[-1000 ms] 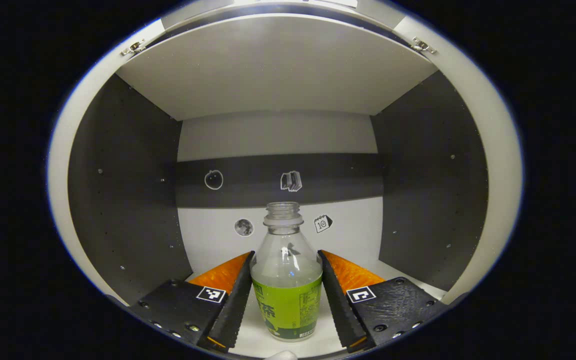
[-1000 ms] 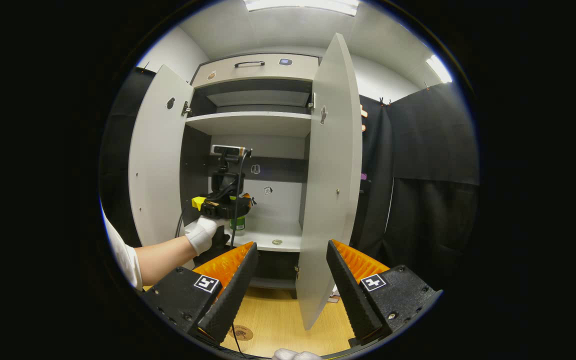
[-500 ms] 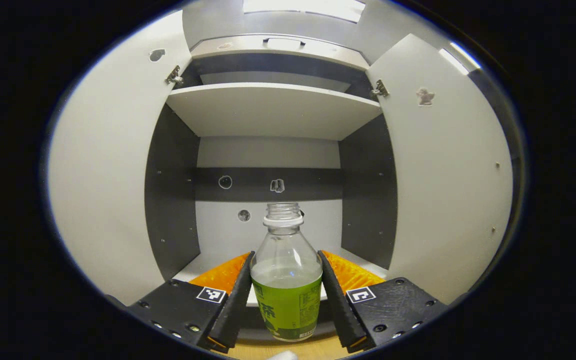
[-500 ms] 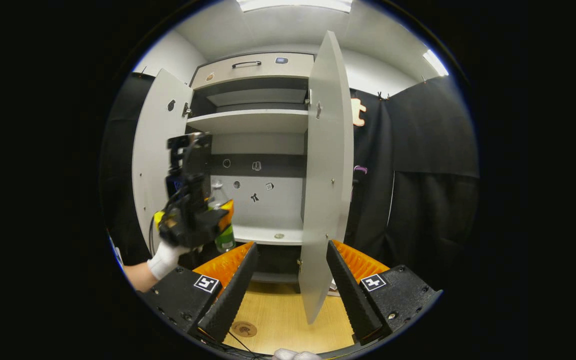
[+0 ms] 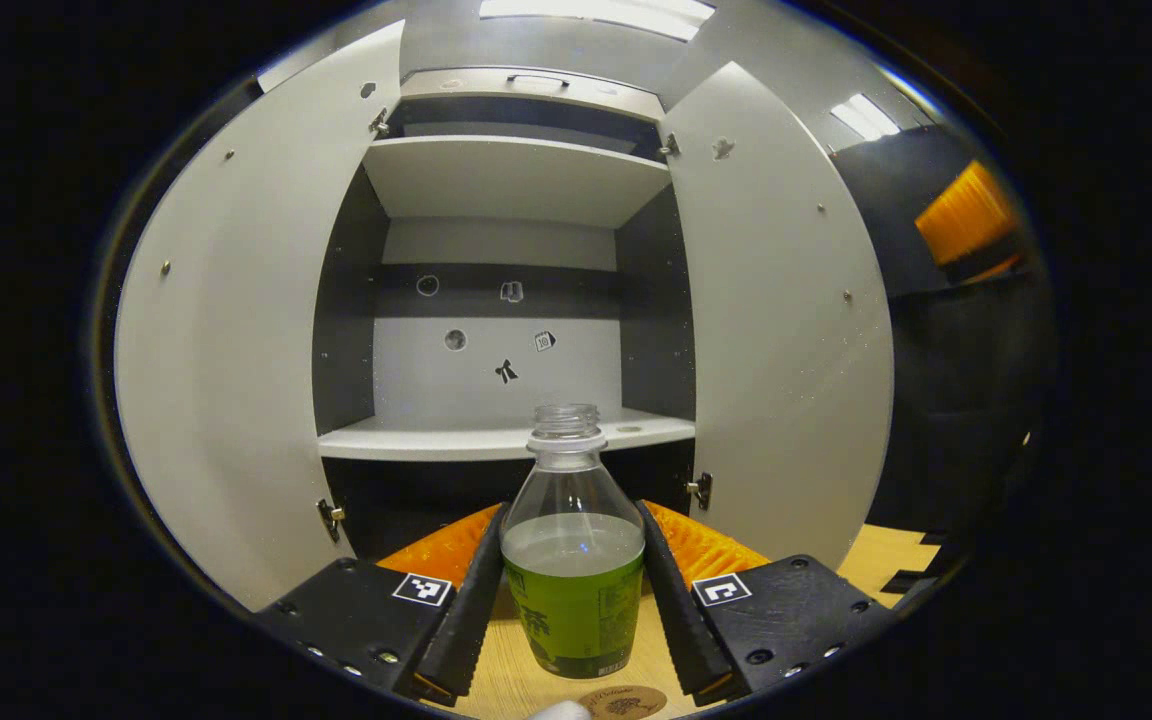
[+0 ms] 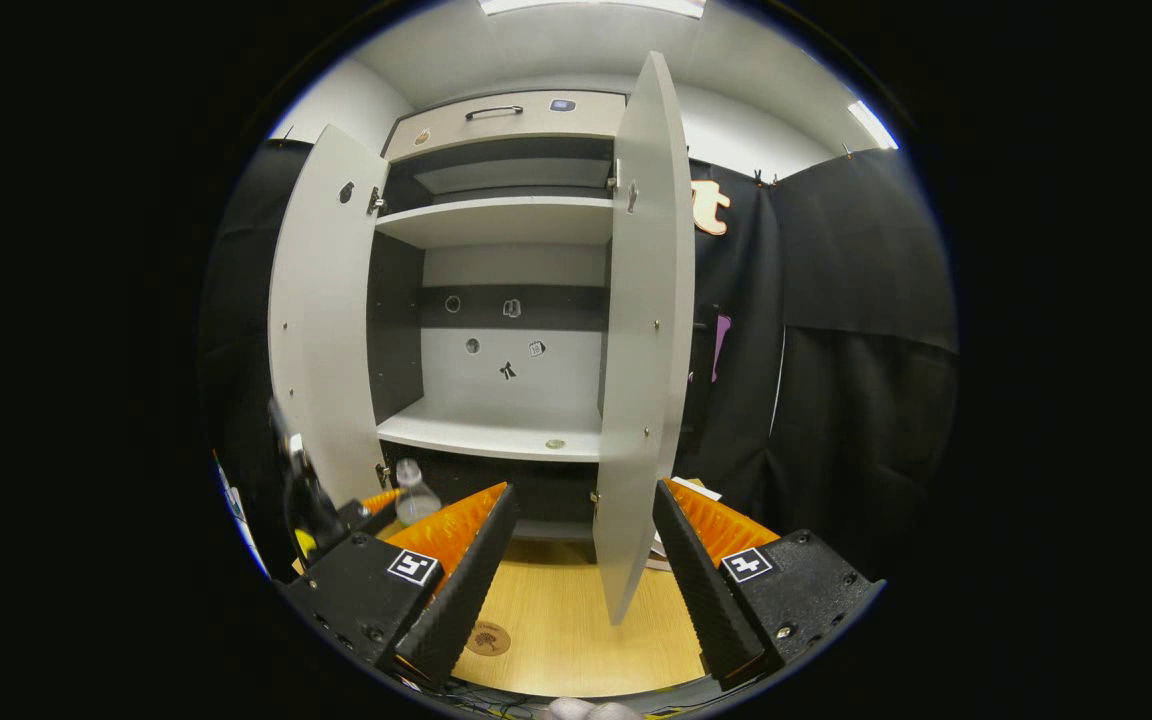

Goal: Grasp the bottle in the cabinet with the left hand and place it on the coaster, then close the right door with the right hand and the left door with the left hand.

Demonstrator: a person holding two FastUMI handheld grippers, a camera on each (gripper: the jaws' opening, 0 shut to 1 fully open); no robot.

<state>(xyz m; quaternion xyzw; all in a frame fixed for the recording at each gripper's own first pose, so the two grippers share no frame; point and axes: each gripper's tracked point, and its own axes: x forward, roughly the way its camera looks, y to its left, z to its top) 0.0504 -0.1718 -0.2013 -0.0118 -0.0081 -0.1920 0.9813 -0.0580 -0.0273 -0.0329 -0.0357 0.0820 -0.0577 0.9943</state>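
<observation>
The coaster [image 5: 622, 702] is cut off at the left gripper view's bottom edge, its print too small to tell.

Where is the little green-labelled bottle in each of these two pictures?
Left gripper view: the bottle stands bottom centre, held between the left gripper fingers.
Right gripper view: the bottle is small at lower left, above the right gripper.
Shared landmark: the open cabinet's lower shelf, behind the bottle.

I count one uncapped clear plastic bottle with green label [image 5: 572, 560], one round brown coaster [image 6: 487, 638], two open grey cabinet doors [image 5: 226, 360]
</observation>
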